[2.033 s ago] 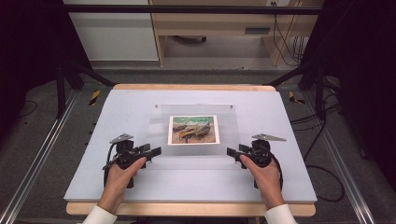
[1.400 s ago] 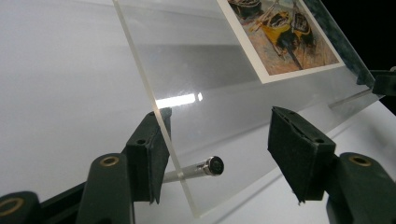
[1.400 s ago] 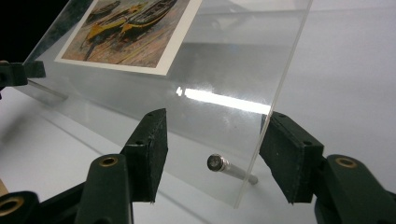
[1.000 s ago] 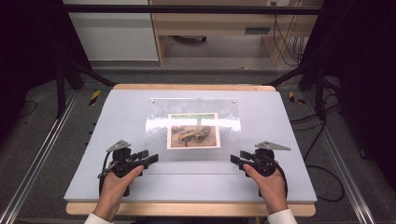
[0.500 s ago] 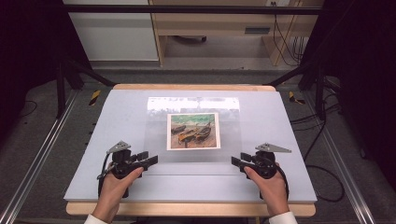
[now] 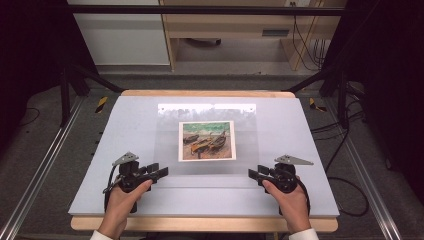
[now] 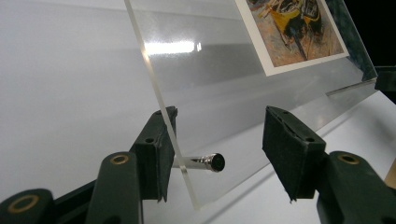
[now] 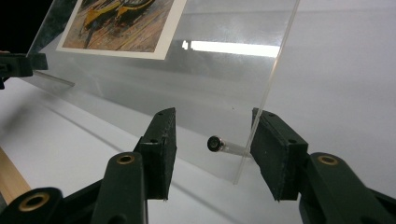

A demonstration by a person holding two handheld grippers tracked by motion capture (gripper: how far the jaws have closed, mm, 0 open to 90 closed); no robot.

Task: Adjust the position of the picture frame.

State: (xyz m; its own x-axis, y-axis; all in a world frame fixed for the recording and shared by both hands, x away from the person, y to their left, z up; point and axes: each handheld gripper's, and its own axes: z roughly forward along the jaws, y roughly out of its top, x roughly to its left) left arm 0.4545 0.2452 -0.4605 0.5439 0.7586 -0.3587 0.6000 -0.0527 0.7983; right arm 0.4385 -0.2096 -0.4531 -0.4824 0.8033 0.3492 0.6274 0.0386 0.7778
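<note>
Clear acrylic frame stands between left gripper and right gripper.

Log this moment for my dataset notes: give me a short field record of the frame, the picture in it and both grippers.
surface: white table top
main object: clear acrylic frame, near edge lifted, seen tilted in both gripper views
content: boat picture in the panel's middle
hardware: metal standoff pin at the left near corner, another pin at the right near corner
left gripper: open, jaws astride the panel's left near corner
right gripper: open, jaws astride the right near corner
</note>
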